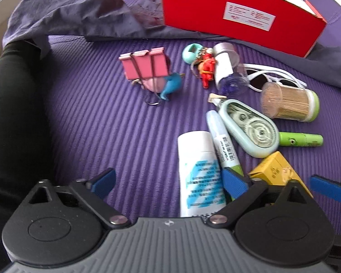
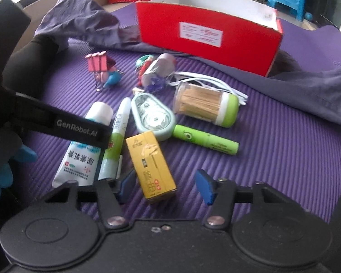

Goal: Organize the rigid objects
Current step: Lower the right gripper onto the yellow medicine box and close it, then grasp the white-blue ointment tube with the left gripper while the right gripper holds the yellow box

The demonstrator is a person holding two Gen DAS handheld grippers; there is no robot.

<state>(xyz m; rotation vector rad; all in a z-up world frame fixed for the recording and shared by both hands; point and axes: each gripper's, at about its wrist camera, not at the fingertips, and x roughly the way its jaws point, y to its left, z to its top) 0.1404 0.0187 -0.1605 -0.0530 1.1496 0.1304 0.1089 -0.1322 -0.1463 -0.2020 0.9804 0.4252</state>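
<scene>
Small objects lie on a purple ribbed mat [image 1: 97, 113]. My left gripper [image 1: 169, 185] is open low over the mat, with a white cream tube [image 1: 199, 173] lying between its fingers, near the right one. My right gripper [image 2: 166, 187] is open with a yellow box [image 2: 151, 167] between its fingers. Beyond lie a green-capped glue stick [image 2: 117, 136], a mint correction tape [image 2: 153, 116], a green marker [image 2: 206, 142], a toothpick jar [image 2: 204, 105], pink binder clips [image 2: 97, 62] and an open red box [image 2: 206, 36].
A clear jar with a silver lid [image 1: 225, 68], a small red figure [image 1: 206, 69], a blue toy [image 1: 170, 86] and white sunglasses [image 1: 272, 76] lie mid-mat. Purple-grey cloth [image 1: 68, 9] is bunched at the back left and right. A black-sleeved arm [image 1: 13, 118] is at left.
</scene>
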